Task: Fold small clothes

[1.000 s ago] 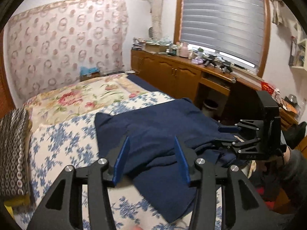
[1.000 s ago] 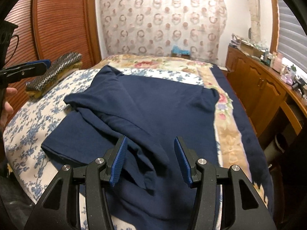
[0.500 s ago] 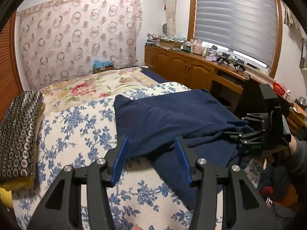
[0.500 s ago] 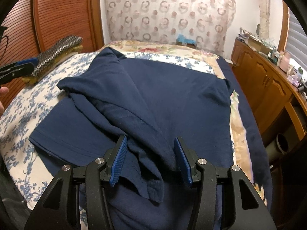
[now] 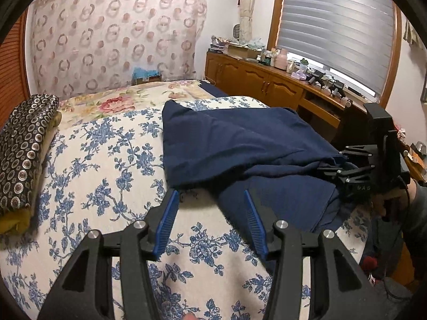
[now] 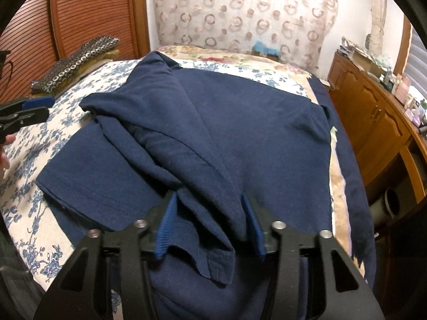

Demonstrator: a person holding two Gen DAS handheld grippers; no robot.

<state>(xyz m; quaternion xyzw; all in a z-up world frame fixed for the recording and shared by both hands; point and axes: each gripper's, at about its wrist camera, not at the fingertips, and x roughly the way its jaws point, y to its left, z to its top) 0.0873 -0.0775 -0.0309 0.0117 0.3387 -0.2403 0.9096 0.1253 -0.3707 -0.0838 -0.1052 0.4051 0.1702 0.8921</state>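
A navy blue garment (image 5: pixel 240 144) lies partly folded on the floral bedspread (image 5: pixel 101 165); it fills the right wrist view (image 6: pixel 226 122). My left gripper (image 5: pixel 210 194) is open and empty, just short of the garment's near edge. My right gripper (image 6: pixel 209 198) is open, its fingers (image 6: pixel 166 221) straddling a bunched fold of the garment low over the bed. The right gripper also shows at the right of the left wrist view (image 5: pixel 344 165), at the garment's right edge. The left gripper's tip shows at the left edge of the right wrist view (image 6: pixel 29 106).
A dark patterned folded cloth (image 5: pixel 21 149) lies at the bed's left side. A wooden cabinet (image 5: pixel 267 85) with clutter runs along the right under the window. A patterned curtain (image 5: pixel 114 40) hangs behind the bed. A wooden slatted door (image 6: pixel 88 13) stands at the left.
The left gripper has pulled back and left, off the garment, now over bare bedspread. The right gripper has moved forward and lower, so a fold of the garment sits between its open fingers.
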